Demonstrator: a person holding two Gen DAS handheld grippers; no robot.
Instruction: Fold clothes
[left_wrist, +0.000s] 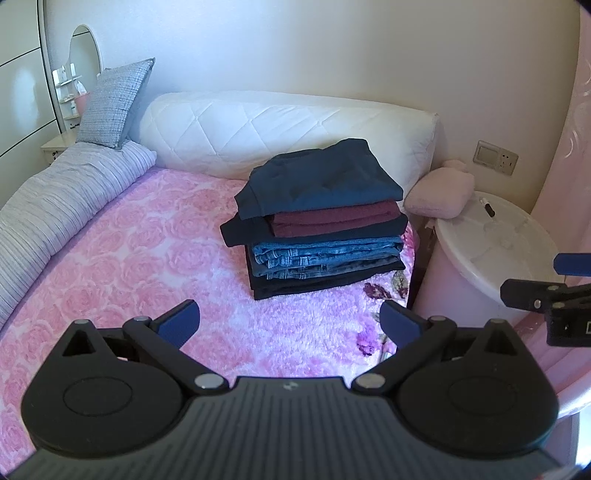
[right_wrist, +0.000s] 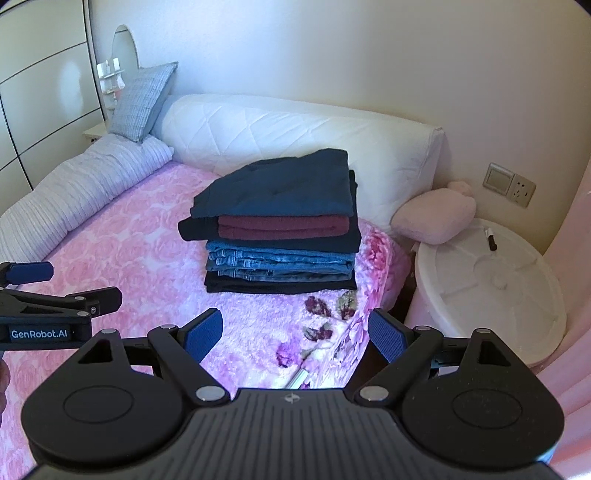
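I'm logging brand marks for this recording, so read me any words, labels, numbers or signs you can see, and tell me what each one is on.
"GenRobot.AI": white letters on the black side of the left gripper, seen at the left edge of the right wrist view.
Small emblem on each gripper's grey ribbed body: a symbol, not readable text.
Wall socket and the marker on the white lid: any print is too small to read.
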